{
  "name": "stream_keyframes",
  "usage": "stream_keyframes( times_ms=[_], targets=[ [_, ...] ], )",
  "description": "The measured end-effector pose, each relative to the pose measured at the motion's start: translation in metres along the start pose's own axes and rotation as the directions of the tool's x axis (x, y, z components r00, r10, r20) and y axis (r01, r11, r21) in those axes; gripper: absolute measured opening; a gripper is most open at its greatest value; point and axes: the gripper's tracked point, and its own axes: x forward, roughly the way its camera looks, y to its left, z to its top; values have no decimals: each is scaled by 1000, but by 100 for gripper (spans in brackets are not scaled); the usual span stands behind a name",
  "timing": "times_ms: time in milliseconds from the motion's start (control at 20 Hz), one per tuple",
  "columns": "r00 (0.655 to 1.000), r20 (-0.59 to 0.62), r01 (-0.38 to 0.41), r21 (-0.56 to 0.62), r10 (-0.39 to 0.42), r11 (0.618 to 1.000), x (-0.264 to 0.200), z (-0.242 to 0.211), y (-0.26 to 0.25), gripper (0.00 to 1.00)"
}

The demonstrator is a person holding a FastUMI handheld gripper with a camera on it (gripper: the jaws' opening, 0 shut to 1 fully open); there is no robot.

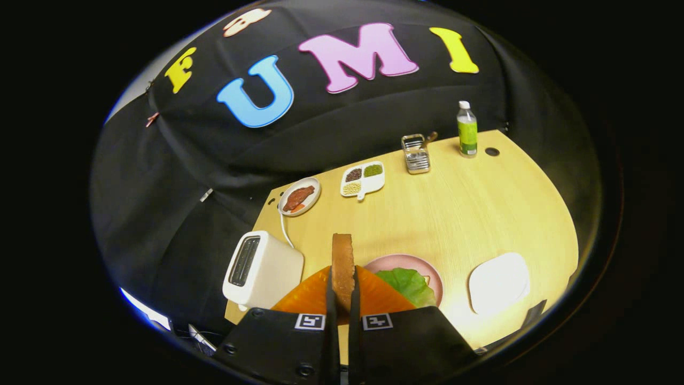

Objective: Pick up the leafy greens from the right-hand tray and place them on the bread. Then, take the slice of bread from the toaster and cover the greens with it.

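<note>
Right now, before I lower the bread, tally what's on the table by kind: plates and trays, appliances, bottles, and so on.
Plates and trays: 4 (meat plate, divided dish, pink plate with greens, white tray)
Toasters: 1
Bottles: 1
Metal racks: 1
Bread slices: 1, clamped in the jaws of the gripper
Total: 8

Gripper raised above the tabletop, aimed forward and down. Fingers nearly closed, both pressing on a browned, upright slice of toasted bread held edge-on between them.
</note>
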Motion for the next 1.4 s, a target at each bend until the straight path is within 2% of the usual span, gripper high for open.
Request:
stream_keyframes(
  times_ms=[100, 200, 400, 600, 750, 950, 1050, 1200, 1300, 1350, 1400],
  targets=[
    [1000, 1, -1, 37, 1, 999, 13, -11, -13, 11],
    [1000, -10, -13, 127, 14, 992, 29, -27, -19, 11],
    [1000, -18, 2, 333, 4, 943, 62, -49, -41, 11],
    [999, -45, 42, 386, -27, 921, 85, -73, -68, 11],
    [994, -93, 88, 317, -62, 944, 95, -91, -91, 11],
    [984, -165, 82, 114, -63, 990, 103, -107, -107, 13],
    [981, -184, 64, 22, -59, 998, 108, -103, -113, 13],
    [973, -205, 91, -88, -107, 992, 109, -96, -124, 22],
    [965, -194, 143, -171, -176, 975, 105, -92, -136, 51],
    [967, -186, 139, -195, -176, 971, 102, -90, -133, 64],
    [966, -180, 147, -220, -188, 964, 103, -90, -132, 65]
  ],
)
